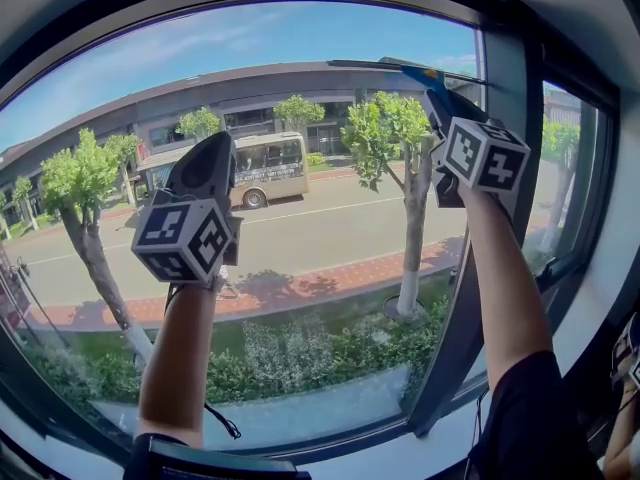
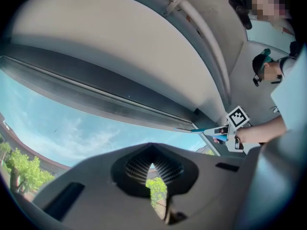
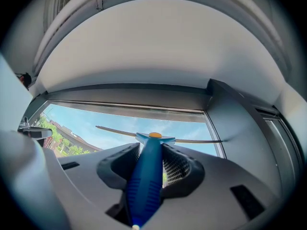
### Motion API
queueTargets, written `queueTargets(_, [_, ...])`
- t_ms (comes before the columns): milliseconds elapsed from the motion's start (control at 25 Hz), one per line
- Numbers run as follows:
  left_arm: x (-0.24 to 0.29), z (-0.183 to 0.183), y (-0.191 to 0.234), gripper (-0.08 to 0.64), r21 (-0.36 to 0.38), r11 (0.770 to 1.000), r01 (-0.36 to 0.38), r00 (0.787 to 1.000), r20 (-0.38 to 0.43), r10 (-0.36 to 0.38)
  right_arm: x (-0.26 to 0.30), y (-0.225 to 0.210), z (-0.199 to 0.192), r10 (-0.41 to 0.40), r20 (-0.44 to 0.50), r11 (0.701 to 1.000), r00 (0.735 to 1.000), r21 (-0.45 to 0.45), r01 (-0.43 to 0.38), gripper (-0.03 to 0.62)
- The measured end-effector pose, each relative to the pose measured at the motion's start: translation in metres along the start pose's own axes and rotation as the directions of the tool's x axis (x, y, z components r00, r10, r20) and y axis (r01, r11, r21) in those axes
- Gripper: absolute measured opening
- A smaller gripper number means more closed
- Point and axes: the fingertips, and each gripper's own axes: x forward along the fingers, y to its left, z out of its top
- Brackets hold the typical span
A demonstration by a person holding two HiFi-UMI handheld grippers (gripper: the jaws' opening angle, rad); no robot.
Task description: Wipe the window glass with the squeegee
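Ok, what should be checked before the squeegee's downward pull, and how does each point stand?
1. Grip: right tongs clamped on the squeegee handle: ok.
2. Start height: blade up by the top frame: ok.
3. Contact: blade flat against the window glass: cannot tell.
4. Spare hand: left tongs shut, empty, off to the blade's side: ok.

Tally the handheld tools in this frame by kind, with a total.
Tongs: 2, the left tongs shut and empty, the right tongs shut on the squeegee.
Squeegee: 1.
Total: 3.
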Motion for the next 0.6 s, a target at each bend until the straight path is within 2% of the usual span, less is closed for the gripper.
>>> queueTargets(600, [-0.014, -0.028, -0.02, 0.0, 0.014, 0.999, 0.049, 0.998, -0.046, -0.048, -0.02, 0.007, -0.026, 0.018, -0.024, 1.0, 1.0, -0.011, -0.019, 0.143])
